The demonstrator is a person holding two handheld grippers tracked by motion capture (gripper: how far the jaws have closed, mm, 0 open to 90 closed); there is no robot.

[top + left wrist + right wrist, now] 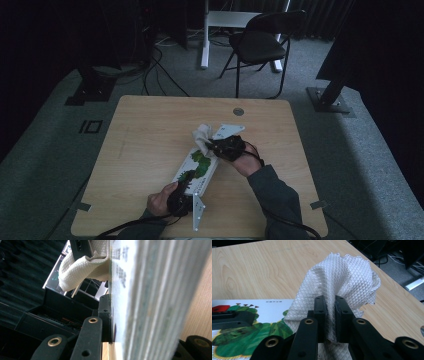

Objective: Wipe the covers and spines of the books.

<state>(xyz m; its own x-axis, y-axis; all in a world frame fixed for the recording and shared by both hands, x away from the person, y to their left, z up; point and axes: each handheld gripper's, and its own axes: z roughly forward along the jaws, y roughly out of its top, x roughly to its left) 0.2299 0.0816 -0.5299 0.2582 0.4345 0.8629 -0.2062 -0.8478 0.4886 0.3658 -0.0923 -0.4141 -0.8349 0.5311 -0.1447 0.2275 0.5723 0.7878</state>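
Note:
A picture book (197,167) with a green caterpillar on its white cover lies on the wooden table (150,130), slanting away from me. My left gripper (188,187) is shut on the book's near end; in the left gripper view the book's edge (150,290) sits between the jaws of the left gripper (140,315). My right gripper (212,146) is shut on a white quilted cloth (202,135) at the book's far end. In the right gripper view the cloth (342,277) bunches up out of the right gripper (330,305), over the book (262,312).
A round grommet (238,111) sits near the table's far edge. Beyond the table stand a black folding chair (260,42), a white desk leg (205,35) and floor cables (155,70). Bare wood lies to the book's left (140,145).

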